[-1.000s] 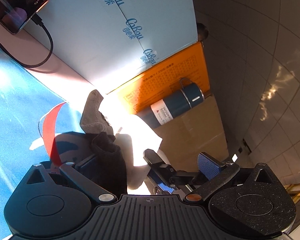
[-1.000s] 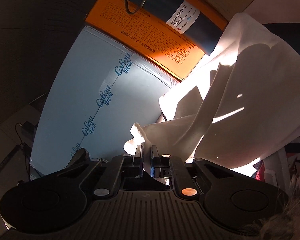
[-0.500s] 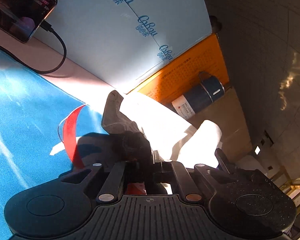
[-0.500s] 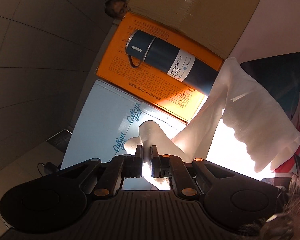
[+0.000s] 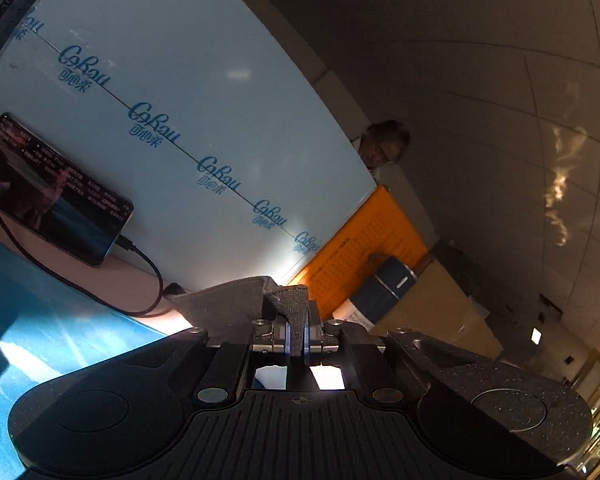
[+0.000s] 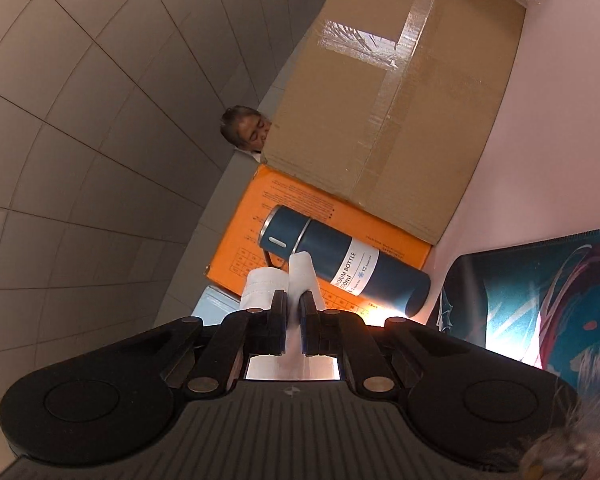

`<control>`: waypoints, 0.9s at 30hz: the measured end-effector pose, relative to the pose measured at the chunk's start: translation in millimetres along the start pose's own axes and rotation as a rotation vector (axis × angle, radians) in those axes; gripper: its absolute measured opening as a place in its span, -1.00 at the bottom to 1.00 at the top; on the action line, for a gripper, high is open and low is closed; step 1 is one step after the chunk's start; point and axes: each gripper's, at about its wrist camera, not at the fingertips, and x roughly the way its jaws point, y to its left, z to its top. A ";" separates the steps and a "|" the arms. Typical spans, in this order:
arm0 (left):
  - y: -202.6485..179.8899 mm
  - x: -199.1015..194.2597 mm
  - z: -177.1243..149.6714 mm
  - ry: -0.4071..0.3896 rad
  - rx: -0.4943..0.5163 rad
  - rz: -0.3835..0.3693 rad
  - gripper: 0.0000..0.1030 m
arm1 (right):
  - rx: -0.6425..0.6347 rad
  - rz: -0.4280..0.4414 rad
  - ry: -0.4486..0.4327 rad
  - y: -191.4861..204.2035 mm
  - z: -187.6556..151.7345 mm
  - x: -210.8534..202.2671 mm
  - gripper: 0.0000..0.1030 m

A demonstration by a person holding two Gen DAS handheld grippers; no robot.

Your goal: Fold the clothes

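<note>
Garment: my two grippers have it pinched at two spots and lifted off the blue mat point(image 5: 40, 320). What shows at each clamp is a dark grey fabric edge point(image 5: 236, 300) on the left and a white fabric corner point(image 6: 300, 280) on the right. My guess is it's one piece seen on its shaded and its lit side, but I can't swear to it.

Left gripper point(image 5: 296, 338): jaws squeezed together on the grey edge, a tab of cloth poking up between the pads. I'm holding it pretty much level so the cloth hangs free below instead of dragging.

Right gripper point(image 6: 294, 320): also clamped tight, white hem sticking out past the tips.

Why two grips: I reckon holding two corners up lets the thing drop flat so I can lay it out for the first fold.

Back edge of the table: phone point(image 5: 56, 196) on its cable leans on the light blue box point(image 5: 172, 72), then the orange box point(image 6: 252, 216) with the vacuum bottle point(image 6: 340, 264) in front, then the cardboard box point(image 6: 400, 100). I'm keeping the cloth clear of those.

Progress: early, nothing folded yet as far as I can tell.
</note>
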 end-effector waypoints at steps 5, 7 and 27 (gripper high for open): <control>19.3 -51.2 1.2 -0.034 -0.008 0.097 -0.92 | -0.049 0.028 -0.081 9.0 7.3 -24.2 -0.88; 24.5 -72.9 -1.3 -0.043 -0.007 0.125 -0.92 | -0.062 0.032 -0.093 10.8 6.6 -36.9 -0.88; 16.7 -211.5 -35.5 0.059 0.289 0.402 -0.89 | -0.343 -0.224 0.017 44.9 -38.0 -173.8 -0.88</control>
